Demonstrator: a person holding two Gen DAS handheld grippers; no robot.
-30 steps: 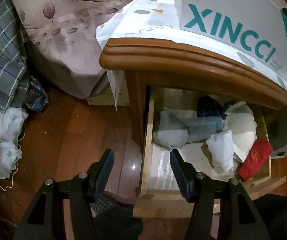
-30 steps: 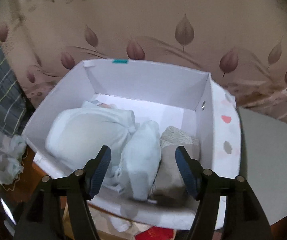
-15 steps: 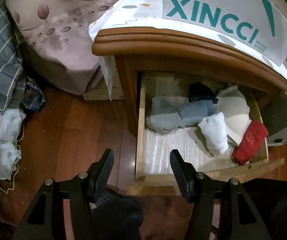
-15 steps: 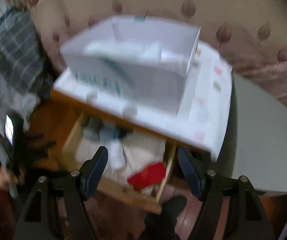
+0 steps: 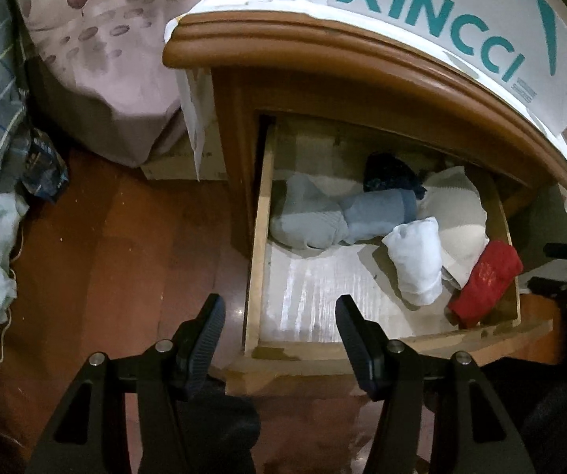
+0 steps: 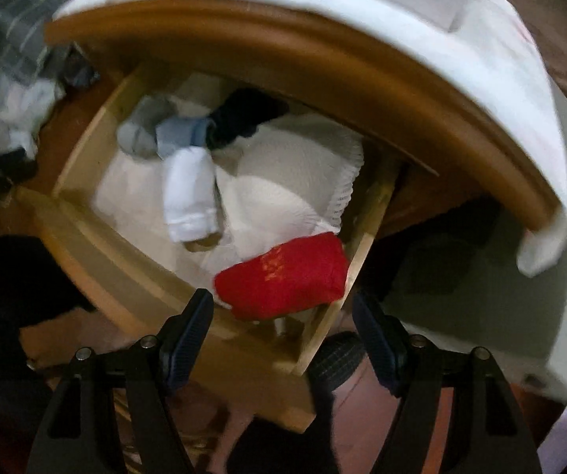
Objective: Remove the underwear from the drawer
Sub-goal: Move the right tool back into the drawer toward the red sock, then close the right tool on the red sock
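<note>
Drawer of pale unfinished wood stands pulled open from the brown wooden nightstand, and both cameras look down into it. Down in the near right corner lies the folded red underwear with gold print, touching the front wall and pressed close to the right side wall; in the left wrist view the same red bundle has its long axis running from the front wall up toward the right side wall, tilted across the corner. Just beside it sits a rolled white garment, its long axis pointing from the back toward the front of the drawer, lying on a broad cream ribbed fabric piece. Further back, a grey-blue rolled garment lies crosswise, touching a pale grey bundle on its left, with a dark navy bundle behind them. The right gripper hovers right over the front edge, jaws spread wide, the red bundle sitting just ahead between the two fingers, nothing clamped; the view is blurred. The left gripper hangs over the drawer's left front corner, jaws also wide apart and empty, one finger over the dark red wooden floor. On top of the nightstand stands a white cardboard box with teal XINCCI lettering.
</note>
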